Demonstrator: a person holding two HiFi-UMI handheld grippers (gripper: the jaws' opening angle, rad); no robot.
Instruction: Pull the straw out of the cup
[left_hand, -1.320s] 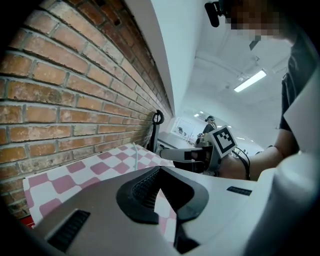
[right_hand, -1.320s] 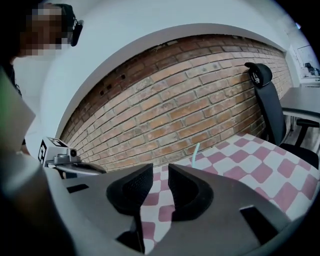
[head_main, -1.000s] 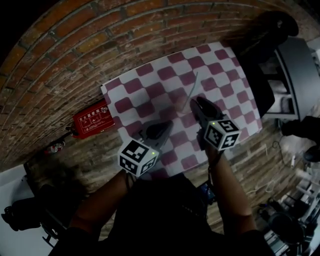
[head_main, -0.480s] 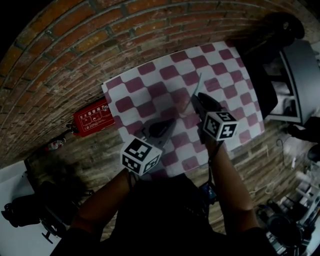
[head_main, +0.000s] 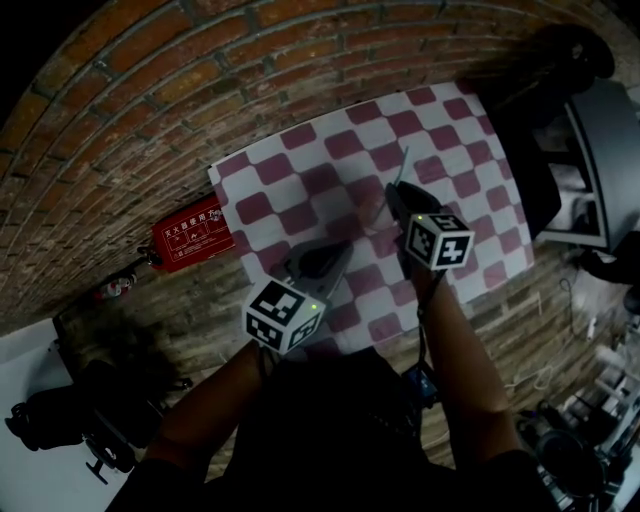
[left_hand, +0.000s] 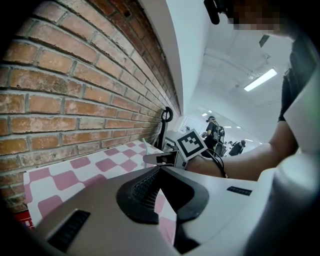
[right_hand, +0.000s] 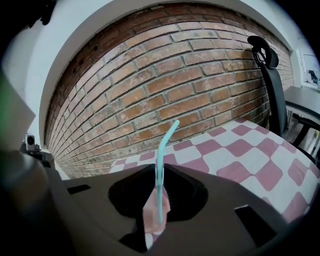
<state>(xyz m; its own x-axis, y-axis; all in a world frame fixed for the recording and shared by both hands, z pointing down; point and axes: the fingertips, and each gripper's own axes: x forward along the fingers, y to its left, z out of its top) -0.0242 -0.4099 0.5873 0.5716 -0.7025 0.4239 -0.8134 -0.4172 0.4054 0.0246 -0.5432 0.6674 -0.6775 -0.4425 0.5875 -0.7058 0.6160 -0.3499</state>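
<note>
A teal bendy straw (right_hand: 160, 170) stands in a small translucent pink cup (right_hand: 150, 220) on the pink-and-white checked tablecloth (head_main: 290, 190). My right gripper (right_hand: 160, 175) has its jaws on either side of the straw's stem just above the cup. They are closing, and I see no squeeze on the straw. In the head view the straw (head_main: 403, 163) sticks up past the right gripper (head_main: 392, 192). My left gripper (head_main: 340, 250) hovers over the near part of the cloth, to the left of the cup. Its jaw tips meet with nothing between them (left_hand: 159, 170).
A brick wall runs behind the table. A red box (head_main: 190, 238) lies off the cloth's left edge. A black office chair (right_hand: 265, 65) stands at the table's far right, with a grey desk (head_main: 600, 150) beyond it. People stand far off in the left gripper view.
My right gripper has dropped and moved forward, so its jaws now flank the straw above the cup. The left gripper has stayed nearly still.
</note>
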